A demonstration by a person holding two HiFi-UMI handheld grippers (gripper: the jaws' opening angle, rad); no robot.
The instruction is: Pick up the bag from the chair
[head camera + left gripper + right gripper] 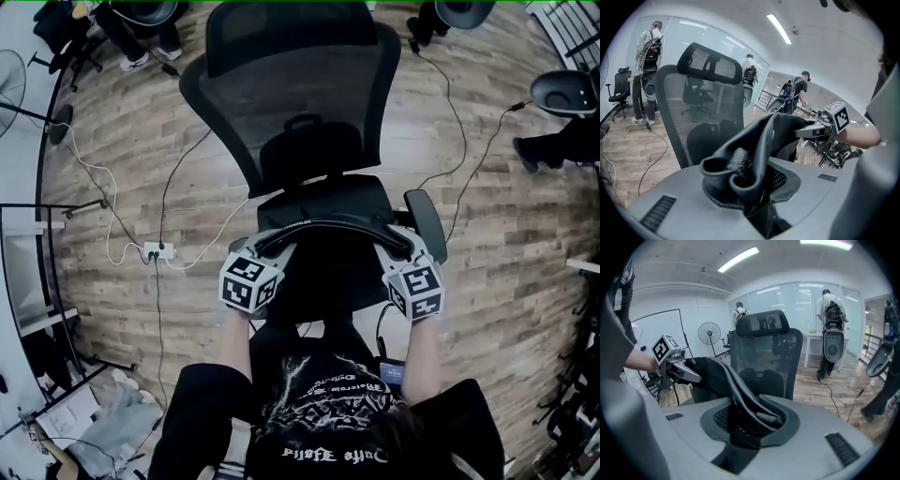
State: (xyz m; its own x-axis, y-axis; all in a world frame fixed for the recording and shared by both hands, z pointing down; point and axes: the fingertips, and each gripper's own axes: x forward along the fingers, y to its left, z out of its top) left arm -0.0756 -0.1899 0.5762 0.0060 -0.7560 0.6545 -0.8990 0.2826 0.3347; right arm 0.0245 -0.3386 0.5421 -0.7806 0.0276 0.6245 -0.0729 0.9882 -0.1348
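A black bag [323,267] hangs low over the seat of a black mesh office chair [291,103], right in front of the person. Its padded strap [328,225] arcs between the two grippers. My left gripper [266,250] is shut on the strap's left end, which bunches up between the jaws in the left gripper view [740,171]. My right gripper [398,249] is shut on the strap's right end [752,413]. Each gripper view shows the other gripper along the strap: the right gripper [820,130] and the left gripper [679,371]. The bag's lower part is hidden behind the grippers' bodies.
The chair's right armrest [427,223] sits just beyond my right gripper. A power strip [156,250] with trailing cables lies on the wooden floor to the left. A standing fan [708,335] and several people stand further off. Other chairs ring the room's edge.
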